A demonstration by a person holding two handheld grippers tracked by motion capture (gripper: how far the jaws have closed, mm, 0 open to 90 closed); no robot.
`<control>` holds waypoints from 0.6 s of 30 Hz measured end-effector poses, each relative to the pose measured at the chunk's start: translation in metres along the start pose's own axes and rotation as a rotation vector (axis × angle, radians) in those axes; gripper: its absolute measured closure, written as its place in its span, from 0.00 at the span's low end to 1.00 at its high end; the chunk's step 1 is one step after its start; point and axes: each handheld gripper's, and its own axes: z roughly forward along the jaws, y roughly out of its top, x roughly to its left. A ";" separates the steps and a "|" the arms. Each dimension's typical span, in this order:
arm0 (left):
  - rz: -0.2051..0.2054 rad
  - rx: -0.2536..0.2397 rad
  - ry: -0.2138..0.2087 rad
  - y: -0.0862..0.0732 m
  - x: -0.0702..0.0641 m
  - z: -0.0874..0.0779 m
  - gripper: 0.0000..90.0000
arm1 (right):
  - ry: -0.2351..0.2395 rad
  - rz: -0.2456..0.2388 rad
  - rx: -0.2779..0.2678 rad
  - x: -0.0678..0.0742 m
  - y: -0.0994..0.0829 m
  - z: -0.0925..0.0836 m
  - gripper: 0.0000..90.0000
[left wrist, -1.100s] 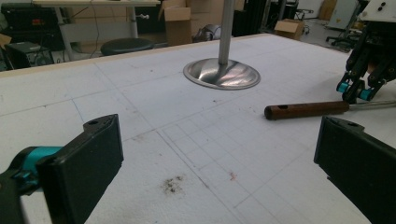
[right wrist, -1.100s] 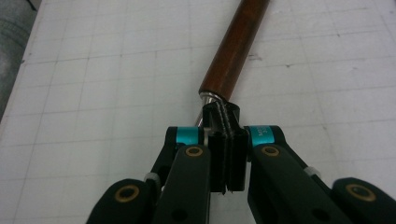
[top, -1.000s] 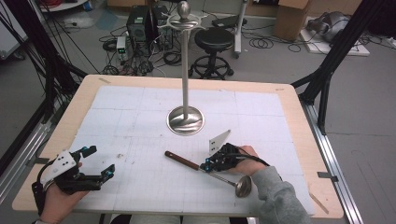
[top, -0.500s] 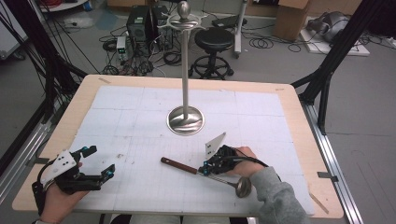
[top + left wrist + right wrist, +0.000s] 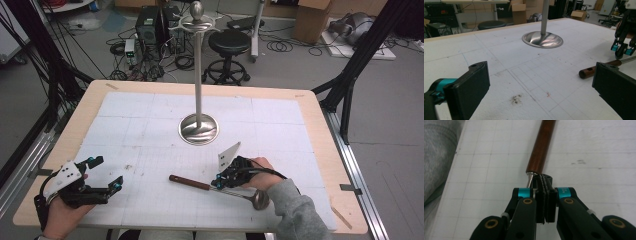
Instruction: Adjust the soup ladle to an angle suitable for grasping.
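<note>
A ladle lies low over the white mat at the front right, with a brown wooden handle (image 5: 190, 182) and a metal bowl (image 5: 260, 200) beside the person's sleeve. My right gripper (image 5: 218, 184) is shut on its thin metal shaft just past the handle. In the right gripper view the handle (image 5: 541, 147) runs away from the closed right gripper (image 5: 545, 188). My left gripper (image 5: 106, 171) rests at the front left, open with nothing between its jaws. In the left gripper view the left gripper (image 5: 544, 95) stands wide apart, facing the handle end (image 5: 596, 70) and the right gripper (image 5: 622, 48).
A tall metal stand (image 5: 198, 75) with a round base (image 5: 199, 129) rises from the middle of the table (image 5: 310, 107), and its base (image 5: 542, 39) lies ahead of the left gripper. A stool, boxes and cables sit on the floor beyond the far edge.
The right gripper has shifted slightly toward the front edge with the ladle, and the handle end has swung forward and left. The left gripper has stayed where it was.
</note>
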 end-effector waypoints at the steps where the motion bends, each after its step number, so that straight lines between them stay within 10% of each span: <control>1: 0.002 0.001 0.000 0.000 0.000 0.000 0.02 | -0.008 0.011 -0.013 0.001 0.000 -0.004 0.99; 11: -0.002 -0.005 -0.018 0.001 0.001 0.006 0.02 | -0.134 0.078 -0.043 0.013 0.004 -0.032 0.42; 18: -0.006 -0.010 -0.033 0.002 0.002 0.008 0.02 | -0.012 0.134 -0.073 0.018 -0.005 -0.042 0.22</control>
